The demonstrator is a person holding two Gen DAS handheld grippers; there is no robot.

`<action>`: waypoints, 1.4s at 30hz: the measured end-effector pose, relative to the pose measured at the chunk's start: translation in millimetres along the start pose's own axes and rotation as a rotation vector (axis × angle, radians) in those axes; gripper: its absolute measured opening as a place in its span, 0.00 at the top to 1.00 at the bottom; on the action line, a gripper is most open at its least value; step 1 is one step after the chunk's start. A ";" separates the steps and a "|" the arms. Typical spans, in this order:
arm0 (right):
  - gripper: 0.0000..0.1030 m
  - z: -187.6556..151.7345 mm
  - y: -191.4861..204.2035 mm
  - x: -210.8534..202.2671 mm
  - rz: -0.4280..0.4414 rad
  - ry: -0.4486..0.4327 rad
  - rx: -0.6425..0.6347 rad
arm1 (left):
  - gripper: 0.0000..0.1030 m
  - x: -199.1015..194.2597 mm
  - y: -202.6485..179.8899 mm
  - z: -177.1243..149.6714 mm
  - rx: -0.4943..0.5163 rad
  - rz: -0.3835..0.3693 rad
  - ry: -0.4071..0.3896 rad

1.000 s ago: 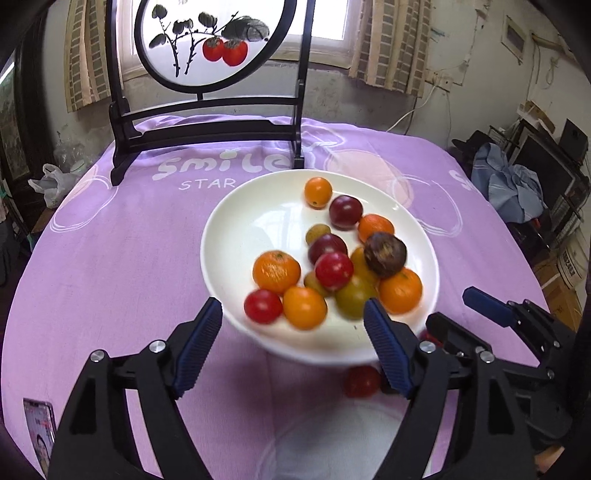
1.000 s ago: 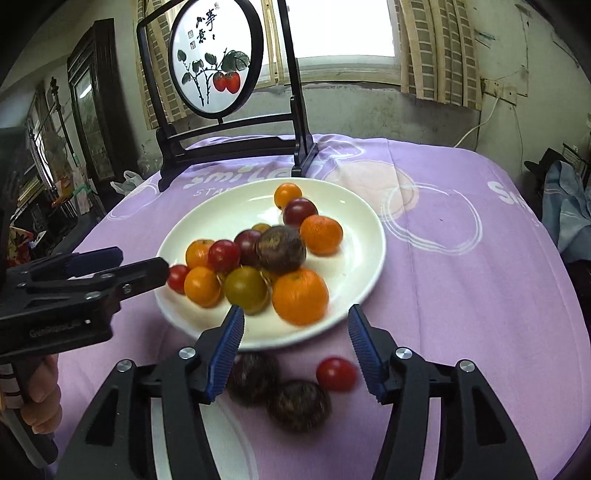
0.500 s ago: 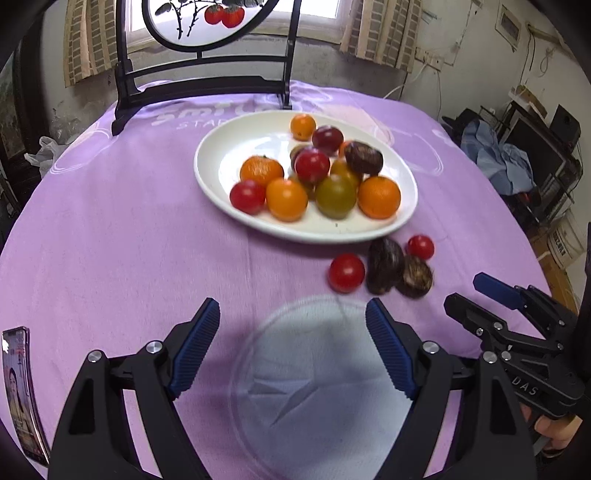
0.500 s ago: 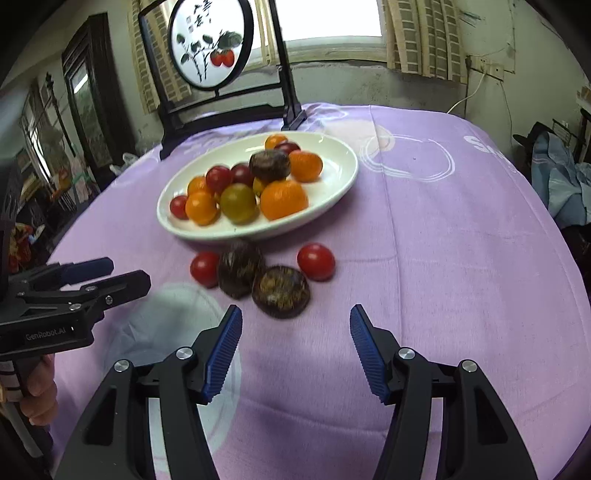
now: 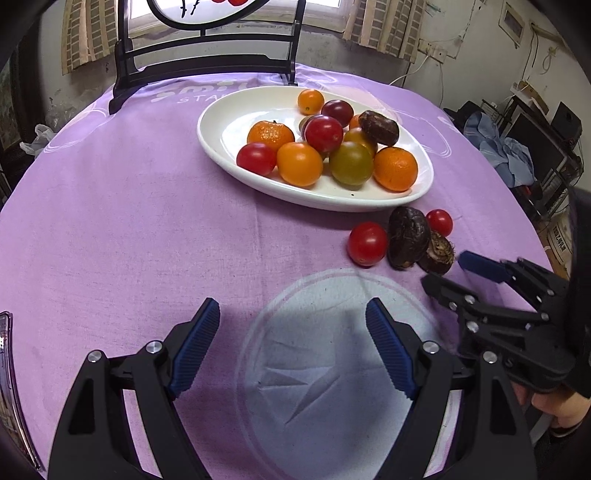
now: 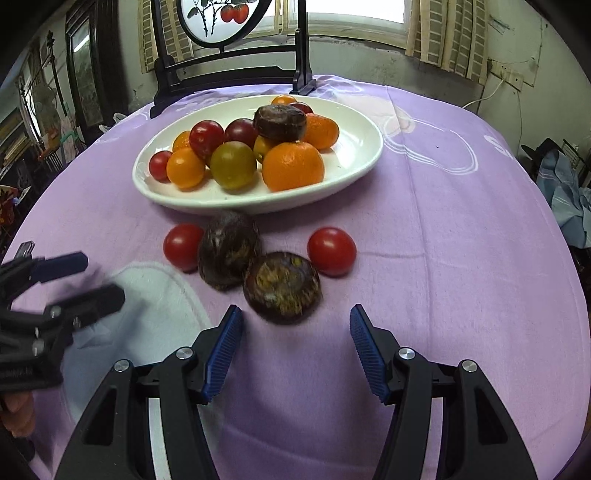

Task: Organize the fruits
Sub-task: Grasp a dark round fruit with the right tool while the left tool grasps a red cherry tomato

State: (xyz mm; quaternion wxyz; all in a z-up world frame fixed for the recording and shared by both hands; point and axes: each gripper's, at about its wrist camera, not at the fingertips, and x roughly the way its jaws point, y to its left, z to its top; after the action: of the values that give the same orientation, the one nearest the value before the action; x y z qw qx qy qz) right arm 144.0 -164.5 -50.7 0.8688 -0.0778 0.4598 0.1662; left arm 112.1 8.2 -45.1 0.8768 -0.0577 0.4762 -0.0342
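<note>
Risk: right gripper [image 6: 295,345], jaws apart and empty, lower centre, could nudge the round dark fruit [image 6: 282,286] rolling.

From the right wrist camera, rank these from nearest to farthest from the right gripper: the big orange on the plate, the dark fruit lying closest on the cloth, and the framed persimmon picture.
From the right gripper:
1. Dark fruit, on the cloth just ahead of the fingertips.
2. Big orange, at the near side of the white plate.
3. Framed persimmon picture, standing at the table's far edge.
</note>
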 end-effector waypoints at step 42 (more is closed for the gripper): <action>0.57 -25.8 -10.1 -45.1 0.144 -0.060 0.077 | 0.53 41.5 -60.6 29.9 0.175 0.068 0.018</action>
State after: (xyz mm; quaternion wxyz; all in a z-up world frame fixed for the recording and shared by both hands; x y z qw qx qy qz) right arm 104.2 -191.1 -28.2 0.8704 -0.0060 0.4440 0.2129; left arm 159.5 -54.6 -55.3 0.8748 0.0357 0.4809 -0.0463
